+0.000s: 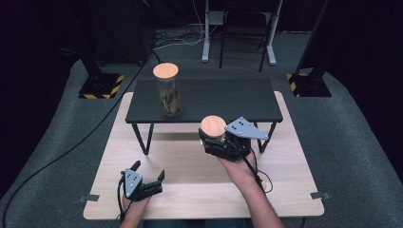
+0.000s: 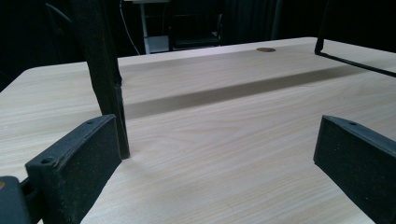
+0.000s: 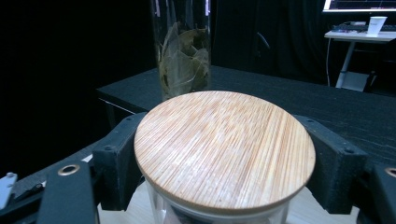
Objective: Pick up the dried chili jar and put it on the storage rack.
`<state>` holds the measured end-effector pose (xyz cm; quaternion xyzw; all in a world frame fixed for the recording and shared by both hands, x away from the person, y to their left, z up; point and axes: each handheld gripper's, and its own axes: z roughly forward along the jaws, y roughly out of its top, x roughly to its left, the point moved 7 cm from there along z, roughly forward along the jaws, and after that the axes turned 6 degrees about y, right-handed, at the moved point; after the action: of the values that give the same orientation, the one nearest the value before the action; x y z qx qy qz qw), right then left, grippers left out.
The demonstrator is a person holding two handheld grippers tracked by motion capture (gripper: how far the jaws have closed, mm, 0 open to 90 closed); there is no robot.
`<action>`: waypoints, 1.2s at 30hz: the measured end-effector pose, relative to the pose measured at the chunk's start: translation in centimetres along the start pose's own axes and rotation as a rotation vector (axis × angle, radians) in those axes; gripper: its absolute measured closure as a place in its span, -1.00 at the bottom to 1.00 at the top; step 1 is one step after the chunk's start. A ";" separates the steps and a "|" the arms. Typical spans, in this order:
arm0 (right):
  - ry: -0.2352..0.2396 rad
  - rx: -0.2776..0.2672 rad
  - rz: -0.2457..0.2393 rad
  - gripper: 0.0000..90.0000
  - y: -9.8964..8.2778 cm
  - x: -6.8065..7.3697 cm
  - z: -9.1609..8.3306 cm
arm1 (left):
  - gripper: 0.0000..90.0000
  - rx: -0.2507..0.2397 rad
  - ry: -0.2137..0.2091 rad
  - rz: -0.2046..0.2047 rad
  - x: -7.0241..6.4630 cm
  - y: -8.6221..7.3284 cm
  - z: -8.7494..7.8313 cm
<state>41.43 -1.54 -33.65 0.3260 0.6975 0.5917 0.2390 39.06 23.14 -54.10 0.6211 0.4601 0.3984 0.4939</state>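
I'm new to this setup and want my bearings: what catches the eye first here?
A glass jar with a round wooden lid, clamped in the right gripper above the pale table. Behind it, a taller lidded jar of dried leaves stands on the low black shelf. The left gripper sits open near the table's front edge.

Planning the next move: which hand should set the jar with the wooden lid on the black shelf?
Right. The right hand-held gripper already clamps the jar just below its lid, close to the shelf. The left hand-held gripper sits open and low over the table, holding nothing.
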 end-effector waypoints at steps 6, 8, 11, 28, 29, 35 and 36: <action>-0.012 0.000 -0.013 -0.49 0.9 -0.2 0.4 | -1.00 -0.004 0.001 -0.004 0.0 0.0 0.0; -0.014 -0.007 -0.012 -0.49 1.2 -0.3 0.6 | -1.00 -0.004 0.000 -0.003 0.0 0.0 0.0; -0.018 -0.015 -0.007 -0.49 1.6 -0.4 0.9 | -1.00 0.001 0.000 0.004 0.0 0.0 0.0; -0.055 -0.035 0.012 -0.49 2.4 -2.2 2.0 | -1.00 0.000 0.000 0.003 0.0 0.0 0.0; -0.056 -0.035 0.014 -0.49 2.5 -2.2 2.0 | -1.00 -0.001 0.000 0.002 0.0 0.0 0.0; -0.060 -0.044 0.014 -0.49 2.9 -2.2 2.3 | -1.00 -0.003 0.000 -0.001 0.0 0.0 0.0; -0.063 -0.043 0.015 -0.49 3.0 -2.2 2.4 | -1.00 -0.004 0.000 -0.001 0.0 0.0 -0.1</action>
<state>45.19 -1.30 -31.32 0.3445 0.6742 0.5979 0.2633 39.01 23.14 -54.08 0.6199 0.4597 0.3989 0.4953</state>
